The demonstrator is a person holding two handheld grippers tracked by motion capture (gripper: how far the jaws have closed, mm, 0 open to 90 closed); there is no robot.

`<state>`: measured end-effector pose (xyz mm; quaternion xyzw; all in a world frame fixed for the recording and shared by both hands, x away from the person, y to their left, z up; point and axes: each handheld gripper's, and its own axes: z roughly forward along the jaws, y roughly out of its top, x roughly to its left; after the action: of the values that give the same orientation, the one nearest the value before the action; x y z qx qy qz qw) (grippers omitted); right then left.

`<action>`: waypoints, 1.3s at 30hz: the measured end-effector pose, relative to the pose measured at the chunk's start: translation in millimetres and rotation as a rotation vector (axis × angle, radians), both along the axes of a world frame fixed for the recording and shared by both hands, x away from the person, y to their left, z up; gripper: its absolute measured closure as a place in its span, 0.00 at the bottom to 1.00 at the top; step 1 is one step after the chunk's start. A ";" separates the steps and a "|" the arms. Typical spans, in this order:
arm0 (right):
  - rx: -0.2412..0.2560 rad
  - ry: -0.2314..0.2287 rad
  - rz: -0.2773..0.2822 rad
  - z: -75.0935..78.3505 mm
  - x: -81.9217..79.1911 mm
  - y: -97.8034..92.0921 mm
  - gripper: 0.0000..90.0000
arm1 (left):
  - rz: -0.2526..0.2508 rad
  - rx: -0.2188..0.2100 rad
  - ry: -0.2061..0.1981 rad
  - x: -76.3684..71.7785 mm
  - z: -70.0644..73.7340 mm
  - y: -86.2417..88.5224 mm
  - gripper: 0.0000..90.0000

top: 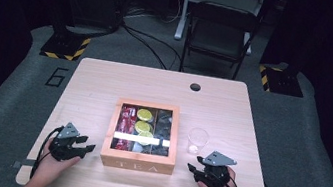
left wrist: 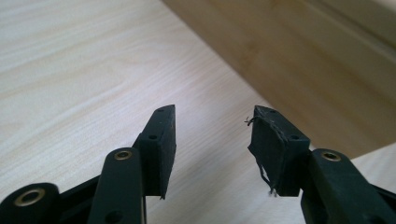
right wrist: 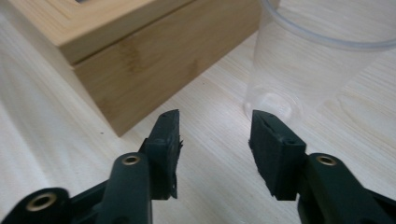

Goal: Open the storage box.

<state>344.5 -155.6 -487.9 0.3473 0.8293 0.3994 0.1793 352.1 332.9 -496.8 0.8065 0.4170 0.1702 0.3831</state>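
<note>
closed wooden tea box [top: 137, 162], glass lid

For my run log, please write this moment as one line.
left claw: open, empty, left of tea box | right claw: open, empty, near plastic cup | box lid: closed

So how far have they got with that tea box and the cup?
Nothing looks done yet: the tea box sits with its lid shut, packets visible through the window, and the clear cup beside it is empty. In hand, nothing: the left hand-held gripper and right hand-held gripper rest open either side of the box. Opening it and handling the contents seemingly remain.
</note>
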 end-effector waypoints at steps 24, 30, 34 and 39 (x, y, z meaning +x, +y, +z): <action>0.049 0.004 0.181 17.1 -16.7 20.8 0.94 | 0.013 -0.022 0.000 -10.0 9.4 5.0 0.70; 0.054 0.025 0.218 16.5 -16.7 27.2 0.98 | 0.003 0.016 -0.023 -12.5 9.2 1.5 0.69; 0.052 0.032 0.240 16.3 -15.2 30.5 0.98 | 0.008 0.016 -0.023 -14.7 8.2 1.4 0.69; 0.052 0.036 0.242 16.1 -13.4 32.5 0.98 | 0.005 0.018 -0.014 -17.5 9.4 4.1 0.69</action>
<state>331.1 -123.1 -471.8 0.2562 0.8576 0.4333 0.1056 334.6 337.1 -487.4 0.8075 0.4148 0.1805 0.3784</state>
